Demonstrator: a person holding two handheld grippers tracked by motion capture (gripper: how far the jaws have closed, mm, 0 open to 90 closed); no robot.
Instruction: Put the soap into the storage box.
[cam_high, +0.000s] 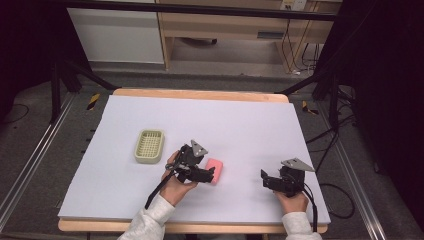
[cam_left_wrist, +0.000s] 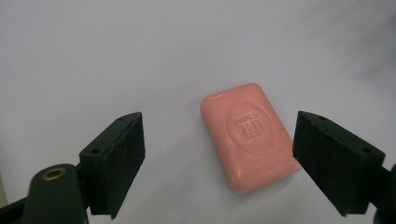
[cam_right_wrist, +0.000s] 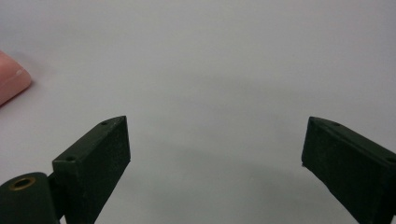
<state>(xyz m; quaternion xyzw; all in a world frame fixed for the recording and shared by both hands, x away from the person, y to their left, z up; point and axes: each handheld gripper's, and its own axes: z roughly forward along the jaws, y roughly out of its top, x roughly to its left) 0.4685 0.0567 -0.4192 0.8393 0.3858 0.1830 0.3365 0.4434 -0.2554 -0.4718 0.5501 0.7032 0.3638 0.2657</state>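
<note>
A pink bar of soap (cam_high: 215, 169) lies flat on the white table sheet, just right of my left gripper (cam_high: 207, 175). In the left gripper view the soap (cam_left_wrist: 250, 135) sits between the two black jaws, nearer the right-hand one, with a gap to each pad. The left gripper (cam_left_wrist: 218, 161) is open around it. My right gripper (cam_high: 264, 179) rests low at the table's right front, held by a hand. Its jaws stand wide apart over bare sheet (cam_right_wrist: 215, 161), and a corner of the soap (cam_right_wrist: 11, 81) shows at the left edge.
A pale green slotted soap dish (cam_high: 149, 146) sits on the sheet left of the left hand. The white sheet (cam_high: 240, 120) covers a wooden table. Dark stands, cables and rails surround it, with wooden furniture behind.
</note>
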